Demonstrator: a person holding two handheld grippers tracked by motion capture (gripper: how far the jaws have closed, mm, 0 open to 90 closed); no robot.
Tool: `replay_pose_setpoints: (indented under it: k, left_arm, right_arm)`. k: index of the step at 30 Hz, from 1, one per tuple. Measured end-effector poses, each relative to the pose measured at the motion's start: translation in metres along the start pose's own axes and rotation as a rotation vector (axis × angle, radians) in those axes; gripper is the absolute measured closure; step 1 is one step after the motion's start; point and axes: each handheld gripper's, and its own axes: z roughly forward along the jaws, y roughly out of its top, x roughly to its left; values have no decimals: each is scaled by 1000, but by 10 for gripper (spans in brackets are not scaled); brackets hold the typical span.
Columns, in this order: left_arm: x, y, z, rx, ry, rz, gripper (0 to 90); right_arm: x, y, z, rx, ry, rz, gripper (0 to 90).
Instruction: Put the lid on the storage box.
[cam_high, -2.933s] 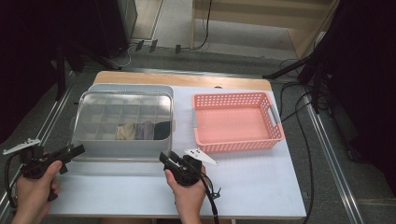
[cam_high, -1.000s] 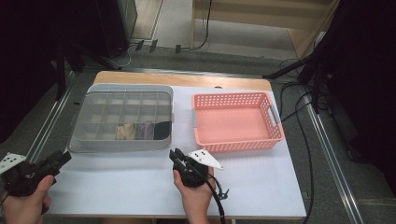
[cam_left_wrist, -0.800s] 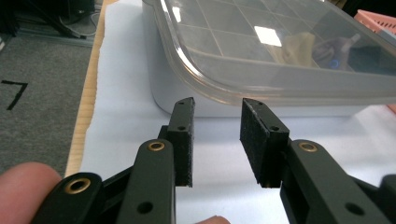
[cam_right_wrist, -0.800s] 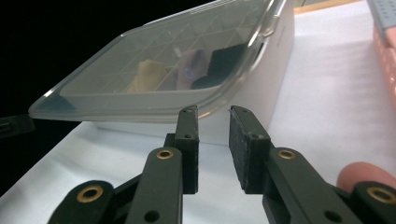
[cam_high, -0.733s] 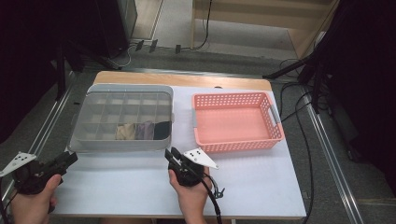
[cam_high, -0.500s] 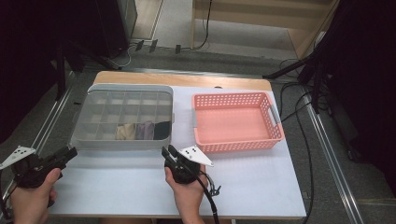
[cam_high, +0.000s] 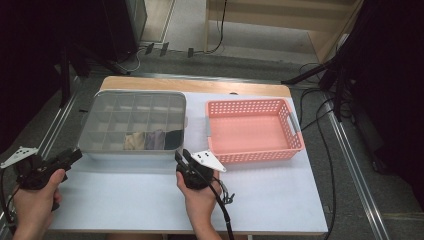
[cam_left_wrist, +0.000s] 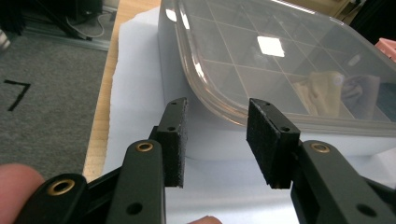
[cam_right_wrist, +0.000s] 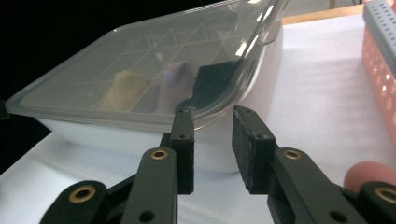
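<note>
Compartment box (cam_high: 134, 125): rectangular, white-walled, closed by a clear glossy lid with rounded corners over a grid of dividers; folded cloth pieces, tan, mauve and black, lay in its near row. It stood at the left of the white-covered tabletop (cam_high: 280, 200), beside a pink perforated plastic basket (cam_high: 252, 131). Left gripper (cam_left_wrist: 217, 140) sat just off its near left corner, right gripper (cam_right_wrist: 212, 151) just off its near right corner; both had just been opening, jaws moderately apart, nothing between the black textured pads.
</note>
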Motion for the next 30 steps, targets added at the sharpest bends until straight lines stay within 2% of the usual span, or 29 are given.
replay_pose_setpoints:
  k: [7, 15, 19, 23, 25, 30]
  left_arm:
    - [-1, 5, 6, 1, -6, 0, 586]
    - [-1, 8, 10, 4, 4, 6, 583]
    - [0, 8, 11, 16, -7, 7, 575]
    - [1, 8, 10, 4, -3, 17, 568]
    - [2, 9, 10, -3, -6, 6, 565]
    - [0, 10, 9, 3, -7, 23, 567]
  right_arm:
    - [-3, 3, 6, -3, -18, -2, 709]
    - [-5, 7, 7, -14, -37, -7, 709]
    - [-8, 7, 8, -4, -48, 2, 706]
    - [-5, 8, 3, -34, -12, 17, 688]
    - [-1, 8, 1, -43, -8, 1, 688]
    - [2, 10, 7, -15, -16, -10, 684]
